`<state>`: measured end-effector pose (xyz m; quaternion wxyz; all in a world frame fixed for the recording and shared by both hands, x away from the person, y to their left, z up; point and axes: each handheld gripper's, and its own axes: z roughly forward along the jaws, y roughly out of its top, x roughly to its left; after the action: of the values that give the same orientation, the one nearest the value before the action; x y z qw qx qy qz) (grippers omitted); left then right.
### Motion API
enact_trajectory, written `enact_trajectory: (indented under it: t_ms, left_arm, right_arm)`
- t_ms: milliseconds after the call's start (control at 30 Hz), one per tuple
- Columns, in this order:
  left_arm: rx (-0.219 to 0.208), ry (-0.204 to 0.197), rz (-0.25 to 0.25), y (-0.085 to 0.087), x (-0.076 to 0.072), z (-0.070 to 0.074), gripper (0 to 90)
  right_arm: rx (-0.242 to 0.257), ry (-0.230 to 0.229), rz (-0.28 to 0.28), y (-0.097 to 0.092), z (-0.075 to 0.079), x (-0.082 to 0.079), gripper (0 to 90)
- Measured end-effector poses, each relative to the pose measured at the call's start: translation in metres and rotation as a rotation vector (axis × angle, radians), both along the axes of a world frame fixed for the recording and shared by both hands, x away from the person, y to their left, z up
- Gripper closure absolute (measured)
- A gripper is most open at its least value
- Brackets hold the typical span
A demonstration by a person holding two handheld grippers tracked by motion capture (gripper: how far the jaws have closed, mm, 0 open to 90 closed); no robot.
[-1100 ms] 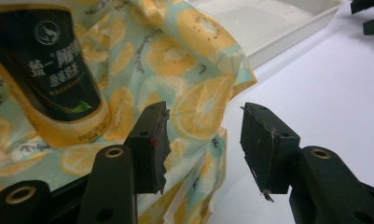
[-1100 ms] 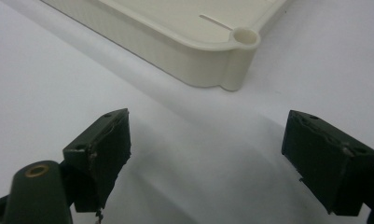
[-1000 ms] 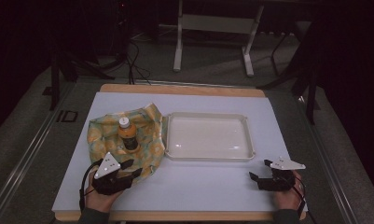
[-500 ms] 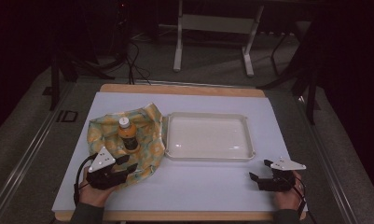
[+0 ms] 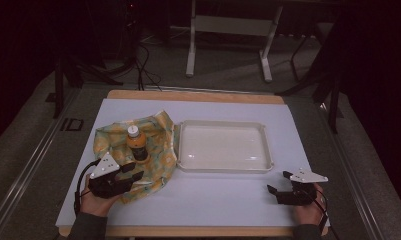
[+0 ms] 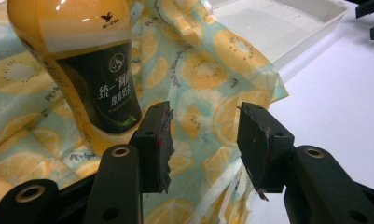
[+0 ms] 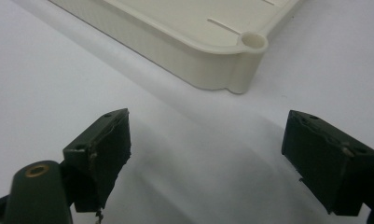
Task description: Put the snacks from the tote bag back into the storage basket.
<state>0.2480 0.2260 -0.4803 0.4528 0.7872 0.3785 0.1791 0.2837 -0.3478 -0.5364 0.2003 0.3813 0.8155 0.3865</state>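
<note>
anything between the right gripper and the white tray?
Nothing: bare white tabletop separates the right gripper from the white plastic tray, per the right gripper view.

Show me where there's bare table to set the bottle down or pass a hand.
Free: the front strip of table between the left gripper and right gripper, in front of the tray; also the strip beyond the tray. The tray itself is empty. Crowded: the left side, where the bottle stands on the cloth.
</note>
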Motion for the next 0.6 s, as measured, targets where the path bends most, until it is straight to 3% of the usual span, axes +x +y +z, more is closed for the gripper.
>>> enact_trajectory:
  t_ms: [600]
  left_arm:
    - [0.032, -0.011, -0.003, 0.0064, 0.0068, 0.0085, 54.3]
  right_arm:
    - [0.001, -0.004, 0.002, -0.0003, 0.0004, -0.0008, 15.1]
